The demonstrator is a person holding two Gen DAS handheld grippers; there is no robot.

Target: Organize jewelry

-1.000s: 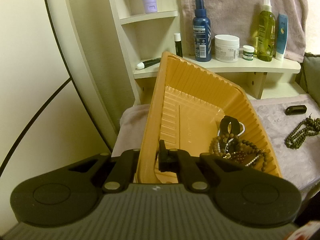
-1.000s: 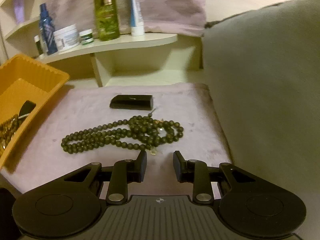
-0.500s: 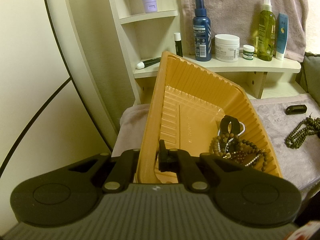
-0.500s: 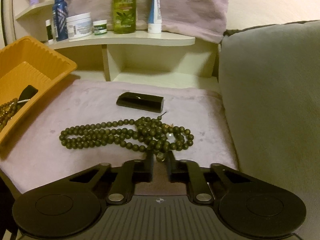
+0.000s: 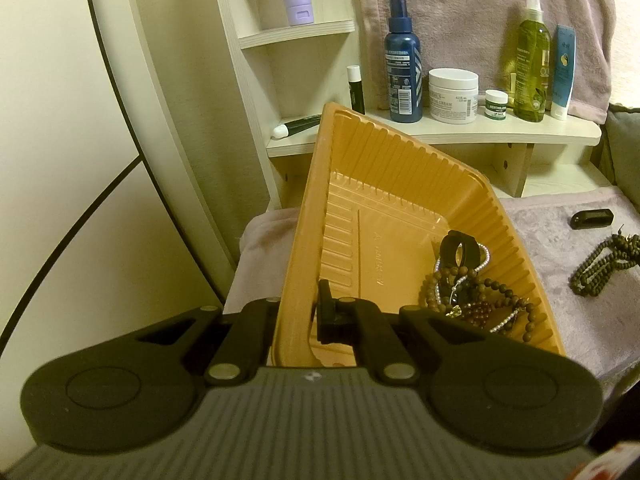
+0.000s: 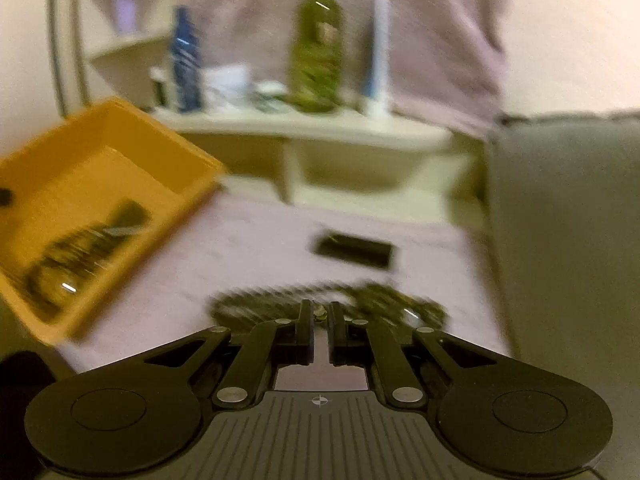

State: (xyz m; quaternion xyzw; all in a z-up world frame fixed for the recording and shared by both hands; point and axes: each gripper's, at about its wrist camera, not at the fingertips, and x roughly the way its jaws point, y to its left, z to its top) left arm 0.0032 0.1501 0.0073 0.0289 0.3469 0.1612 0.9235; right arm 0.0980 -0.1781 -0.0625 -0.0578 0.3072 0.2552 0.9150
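An orange plastic tray (image 5: 400,168) stands tilted, its near wall pinched in my left gripper (image 5: 308,312), which is shut on it. In its low corner lies a heap of bead bracelets (image 5: 472,300) with a black band. My right gripper (image 6: 319,314) is shut on the dark green bead necklace (image 6: 380,300), whose strand hangs blurred just above the mauve cloth (image 6: 248,248). The same necklace (image 5: 600,264) shows at the right edge of the left wrist view. A small black case (image 6: 354,250) lies on the cloth behind it. The tray (image 6: 80,184) is at the left of the right wrist view.
A pale wooden shelf (image 5: 500,132) behind the tray carries a blue spray bottle (image 5: 403,60), a white cream jar (image 5: 454,96), a green bottle (image 5: 530,56) and tubes. A grey cushion (image 6: 568,220) rises on the right. A white rounded panel (image 5: 60,140) fills the left.
My right gripper has shut on the dark green necklace and has begun lifting it toward the tray; the view is now blurred. The left gripper and the tray have not moved.
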